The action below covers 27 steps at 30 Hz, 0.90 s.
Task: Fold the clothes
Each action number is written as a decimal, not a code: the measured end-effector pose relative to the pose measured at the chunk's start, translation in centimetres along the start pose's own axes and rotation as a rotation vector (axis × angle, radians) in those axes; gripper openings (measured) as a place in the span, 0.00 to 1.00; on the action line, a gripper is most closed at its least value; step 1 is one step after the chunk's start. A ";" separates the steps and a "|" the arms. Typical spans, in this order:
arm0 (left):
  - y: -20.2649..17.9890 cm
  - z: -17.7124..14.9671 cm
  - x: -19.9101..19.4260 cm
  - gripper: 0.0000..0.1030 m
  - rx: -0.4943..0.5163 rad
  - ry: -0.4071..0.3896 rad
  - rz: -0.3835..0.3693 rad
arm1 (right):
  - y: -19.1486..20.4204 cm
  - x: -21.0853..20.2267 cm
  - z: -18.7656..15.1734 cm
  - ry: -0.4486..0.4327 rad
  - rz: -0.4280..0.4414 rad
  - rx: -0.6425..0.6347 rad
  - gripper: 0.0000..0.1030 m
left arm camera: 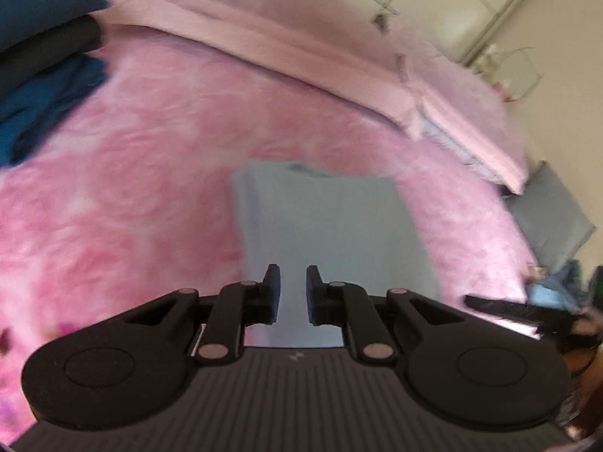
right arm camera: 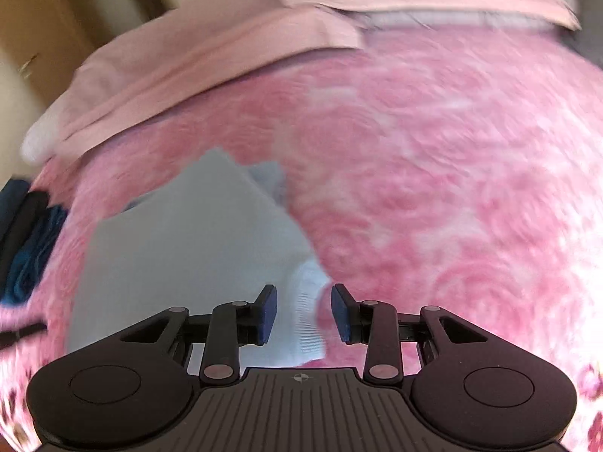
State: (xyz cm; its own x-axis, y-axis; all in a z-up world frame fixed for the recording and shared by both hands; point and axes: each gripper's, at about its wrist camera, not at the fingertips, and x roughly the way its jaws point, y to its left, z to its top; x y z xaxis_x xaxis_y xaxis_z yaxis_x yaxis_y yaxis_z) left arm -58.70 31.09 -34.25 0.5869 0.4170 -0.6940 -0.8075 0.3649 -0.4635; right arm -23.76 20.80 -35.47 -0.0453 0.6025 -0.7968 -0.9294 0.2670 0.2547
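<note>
Two views: you get one from each wrist, and both are blurred.
Left wrist, left gripper: your left gripper has its jaws drawn close with a narrow slit between the pads; nothing is caught in it.
Left wrist, garment: the pale blue garment lies folded flat into a rectangle on the pink blanket, ahead of and below the fingers.
Left wrist, pile: dark blue and black clothes sit stacked at the upper left, well apart from the pale blue garment.
Left wrist, bedding: a lighter pink bed cover lies folded across the far side of the blanket.
Right wrist, right gripper: your right gripper has its jaws partly apart, blue pads facing each other; they grip nothing.
Right wrist, garment: the pale blue garment spreads to the left of the fingers; its ribbed white edge shows in the gap between the pads, but whether the pads touch it you cannot tell.
Right wrist, pile: the dark clothes appear at the left edge, near the garment's far side.
Right wrist, blanket: pink blanket fills the right half.
</note>
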 end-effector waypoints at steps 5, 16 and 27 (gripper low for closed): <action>-1.0 -3.2 4.5 0.11 0.097 0.080 0.132 | 2.4 4.4 -2.0 0.060 0.006 -0.170 0.35; -7.8 -2.2 2.0 0.12 0.066 0.204 0.441 | 1.2 1.9 -1.1 0.203 0.012 -0.180 0.36; -18.2 -3.3 -9.5 0.40 0.038 0.145 0.590 | 1.1 -7.6 -2.4 0.351 0.025 -0.065 0.62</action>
State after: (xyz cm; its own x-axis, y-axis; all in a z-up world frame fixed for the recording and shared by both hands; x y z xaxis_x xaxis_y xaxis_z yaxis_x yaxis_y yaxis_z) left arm -49.72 17.71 -21.06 0.0246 0.4417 -0.8968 -0.9897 0.1371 0.0404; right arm -25.28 14.69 -30.46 -0.1815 0.3100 -0.9333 -0.9471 0.2002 0.2507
